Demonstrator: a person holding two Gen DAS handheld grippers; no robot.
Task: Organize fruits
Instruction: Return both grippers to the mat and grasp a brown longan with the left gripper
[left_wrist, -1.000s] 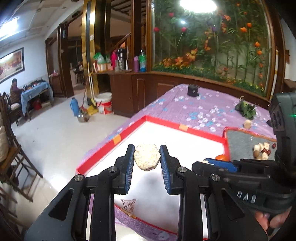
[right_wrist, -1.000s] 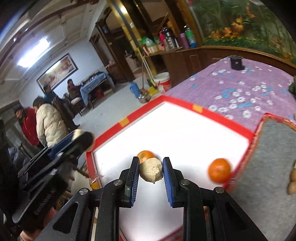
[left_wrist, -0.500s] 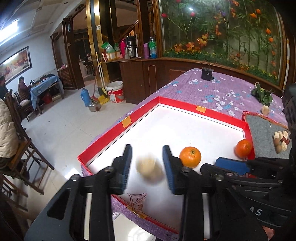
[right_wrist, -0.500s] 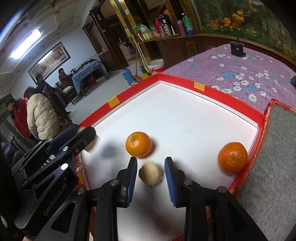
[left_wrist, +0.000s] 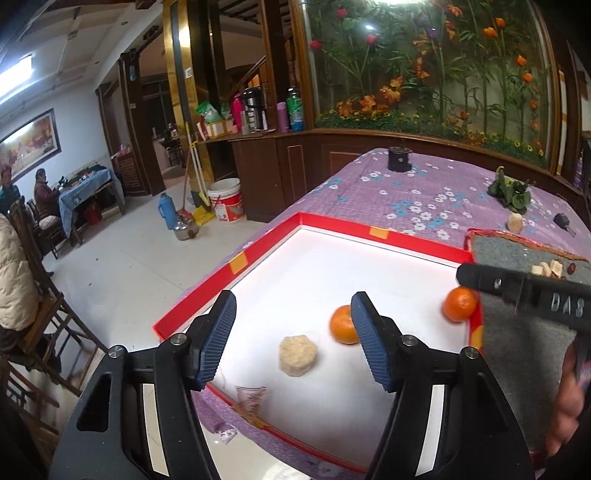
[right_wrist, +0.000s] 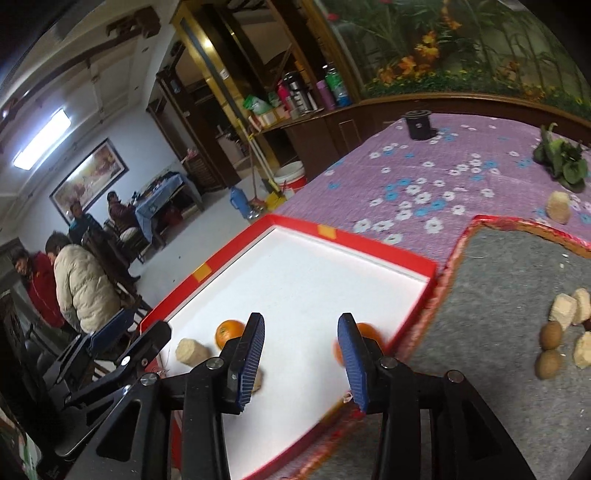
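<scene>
The right-hand orange (right_wrist: 364, 332) is half hidden behind a blue pad of the right gripper (right_wrist: 301, 360), and blurred. A second pale lump (right_wrist: 257, 380) shows only as a sliver behind the other pad. Both grippers have their fingers spread apart, holding nothing. In the white tray (left_wrist: 325, 221), a pale lump (left_wrist: 297, 355) lies between the fingers of the left gripper (left_wrist: 293, 341), with an orange (left_wrist: 343, 325) just beside it. The counter wears a purple flowered cloth (left_wrist: 424, 192).
</scene>
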